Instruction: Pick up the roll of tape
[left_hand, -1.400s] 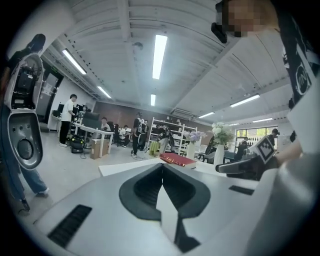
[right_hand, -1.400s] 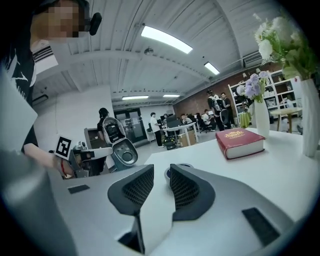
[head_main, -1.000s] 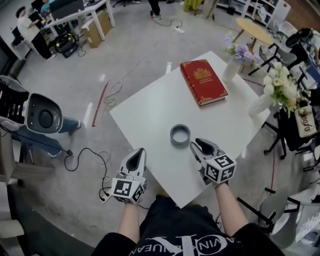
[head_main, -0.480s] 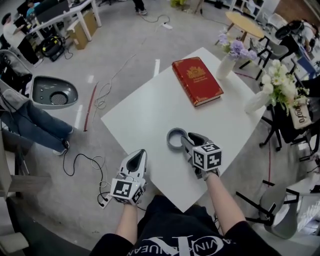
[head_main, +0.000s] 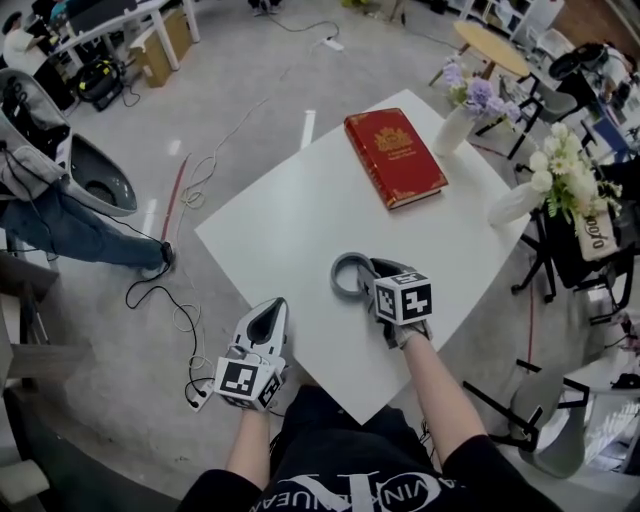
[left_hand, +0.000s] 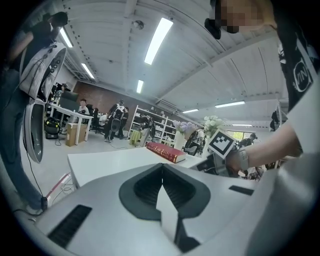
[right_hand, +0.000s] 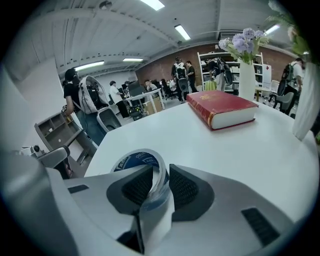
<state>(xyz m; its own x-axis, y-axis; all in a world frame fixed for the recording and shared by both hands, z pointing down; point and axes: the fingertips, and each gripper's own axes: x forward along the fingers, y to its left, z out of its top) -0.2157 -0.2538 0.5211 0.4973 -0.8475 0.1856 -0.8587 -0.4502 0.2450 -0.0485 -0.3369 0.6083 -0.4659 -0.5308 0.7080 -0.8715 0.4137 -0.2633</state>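
Two grippers are showing in the head view. The right gripper (head_main: 368, 272) is meeting the roll of tape (head_main: 345, 275) on the white table (head_main: 290, 220), well short of the red book (head_main: 393, 157). The left gripper (head_main: 272, 308) is hanging farther from the book, off the table's edge. In the left gripper view, its jaws are sitting fully together, gripping nothing. In the right gripper view, the jaws have just been closing and are pinching the roll's wall, nearer than the book.
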